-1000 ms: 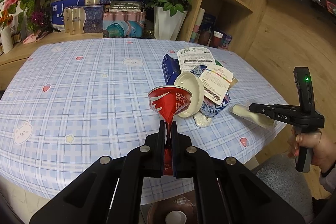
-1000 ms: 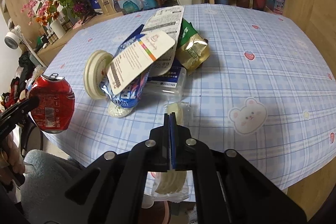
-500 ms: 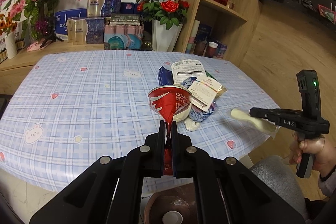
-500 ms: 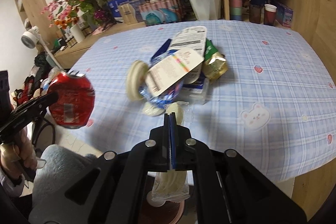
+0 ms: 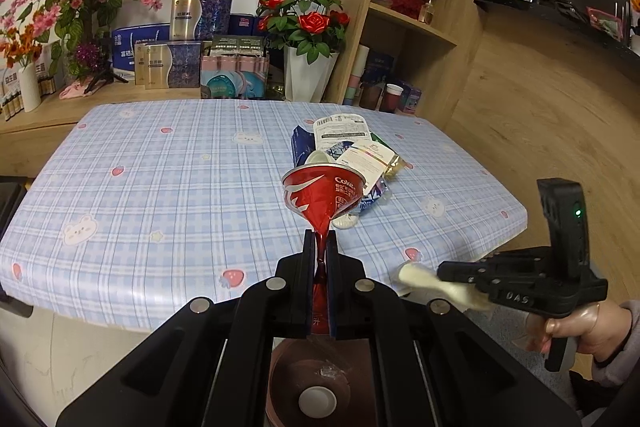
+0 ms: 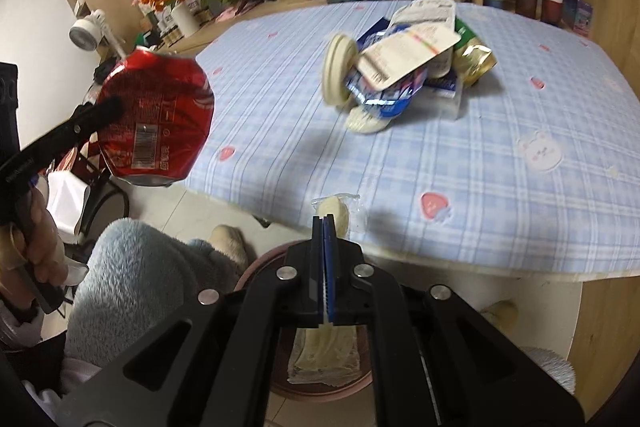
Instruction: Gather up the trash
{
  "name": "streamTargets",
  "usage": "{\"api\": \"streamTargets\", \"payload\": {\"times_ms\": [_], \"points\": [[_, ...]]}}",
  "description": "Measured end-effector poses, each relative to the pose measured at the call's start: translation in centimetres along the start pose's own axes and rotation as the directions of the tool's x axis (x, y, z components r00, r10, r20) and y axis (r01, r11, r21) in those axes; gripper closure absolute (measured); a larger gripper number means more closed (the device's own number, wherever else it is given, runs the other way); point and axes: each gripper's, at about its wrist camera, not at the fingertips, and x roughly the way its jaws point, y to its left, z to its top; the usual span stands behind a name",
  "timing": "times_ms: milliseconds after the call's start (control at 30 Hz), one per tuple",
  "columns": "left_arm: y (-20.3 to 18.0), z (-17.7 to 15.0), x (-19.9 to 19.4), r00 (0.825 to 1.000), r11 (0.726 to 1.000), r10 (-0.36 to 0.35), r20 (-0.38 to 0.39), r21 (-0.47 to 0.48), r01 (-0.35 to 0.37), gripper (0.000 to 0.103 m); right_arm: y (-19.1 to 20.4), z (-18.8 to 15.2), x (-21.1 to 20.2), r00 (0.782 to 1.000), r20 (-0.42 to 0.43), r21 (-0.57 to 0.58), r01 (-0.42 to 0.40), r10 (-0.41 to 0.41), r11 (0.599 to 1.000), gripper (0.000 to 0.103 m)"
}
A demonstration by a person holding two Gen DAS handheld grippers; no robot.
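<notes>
A: Fingers of the left gripper (image 5: pixel 319 243), what are they doing?

B: Pinching a crushed red cola can (image 5: pixel 323 191) at lower centre of the left wrist view; the metal is squashed flat between them; in the right wrist view the same can (image 6: pixel 154 121) hangs at the left of the frame, off the counter's edge.

A: And the right gripper (image 6: pixel 325 227)?

B: Pressed together on a pale wrapper in clear plastic (image 6: pixel 340 213); one end sticks out above the fingers at lower centre, the rest hangs below them; in the left wrist view it (image 5: pixel 424 278) shows at the lower right, just off the counter's near edge.

A: The bin?

B: Brown round bin (image 5: pixel 296 367) on the floor at the bottom of both views, under the grippers; something white and round lies in it.

A: What is left on the counter (image 5: pixel 160 187)?

B: Pile of wrappers and packets (image 6: pixel 408 67) right of centre on the blue checked cloth, with a cream round lid (image 6: pixel 338 73) leaning at its left side.
</notes>
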Motion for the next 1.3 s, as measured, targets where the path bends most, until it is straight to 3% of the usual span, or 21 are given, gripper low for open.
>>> {"api": "streamTargets", "payload": {"times_ms": [300,333,367,500,567,800,1033,1300], "points": [[-1.0,-1.2,-1.6,1.000,1.000,0.008,0.000,0.012,-0.008,0.098,0.1,-1.1,0.5,0.999,-0.039,0.026,0.012,-0.011,1.000,0.097],[-1.0,-1.4,-1.8,1.000,1.000,0.007,0.000,0.013,-0.007,0.098,0.1,-1.0,0.4,0.999,-0.039,0.028,0.012,-0.011,1.000,0.091],[-1.1,-1.6,-1.9,1.000,1.000,0.005,-0.001,0.013,-0.005,0.098,0.1,-0.9,0.2,0.999,-0.033,0.032,0.021,-0.020,0.999,0.078],[-1.3,-2.0,-2.1,1.000,1.000,0.001,-0.007,0.018,-0.001,0.098,-0.2,-0.4,-0.8,0.999,0.009,0.042,0.041,-0.042,0.998,0.068],[-1.5,-2.2,-2.1,1.000,1.000,-0.004,-0.012,0.020,0.004,0.098,-0.6,-0.1,-1.5,0.997,0.034,0.049,0.067,-0.069,0.997,0.051],[-2.2,-3.1,-1.7,0.999,0.999,-0.025,-0.034,0.035,0.026,0.098,-2.0,1.1,-4.2,0.978,0.134,0.083,0.147,-0.157,0.986,0.013],[-2.8,-4.3,-1.0,0.996,0.997,-0.048,-0.071,0.050,0.052,0.098,-3.0,1.8,-6.0,0.955,0.191,0.108,0.211,-0.228,0.972,0.006],[-3.3,-5.7,0.0,0.986,0.992,-0.100,-0.135,0.057,0.108,0.096,-3.8,1.7,-6.1,0.951,0.190,0.130,0.221,-0.243,0.966,0.006]]}}
